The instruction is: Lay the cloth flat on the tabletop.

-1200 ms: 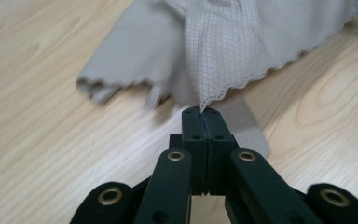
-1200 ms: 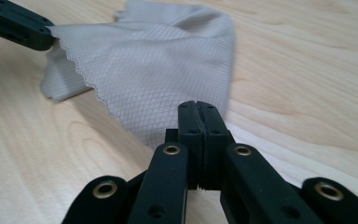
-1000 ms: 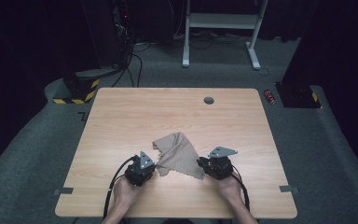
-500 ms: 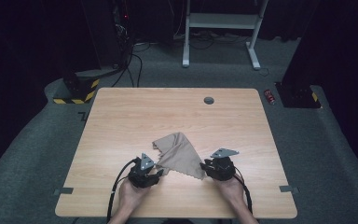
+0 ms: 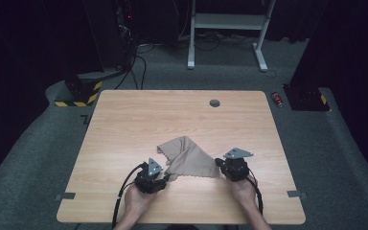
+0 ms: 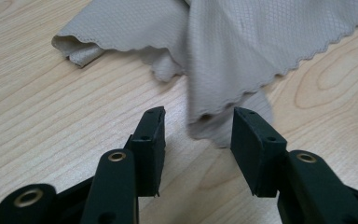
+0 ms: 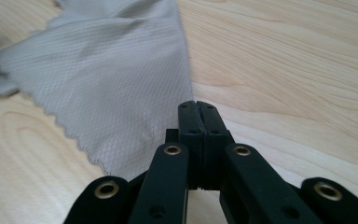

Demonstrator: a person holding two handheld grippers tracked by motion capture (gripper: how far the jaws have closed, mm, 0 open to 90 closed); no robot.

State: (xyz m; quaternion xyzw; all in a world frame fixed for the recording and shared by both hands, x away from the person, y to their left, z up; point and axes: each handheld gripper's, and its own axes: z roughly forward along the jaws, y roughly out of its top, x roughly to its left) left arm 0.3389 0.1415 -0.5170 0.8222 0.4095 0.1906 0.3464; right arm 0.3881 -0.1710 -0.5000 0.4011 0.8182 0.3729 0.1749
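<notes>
Cloth point(image 5: 187, 158) long axis across table, corner in clenched right tool point(image 7: 198, 109); left tool point(image 6: 196, 126) released.

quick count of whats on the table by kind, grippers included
beige cloth: 1
black grippers: 2, the left gripper with jaws open at a cloth corner, the right gripper shut on the cloth's corner
dark round grommet in the tabletop: 1
total: 4

no legible text, labels, brands, numbers or signs anywhere
</notes>
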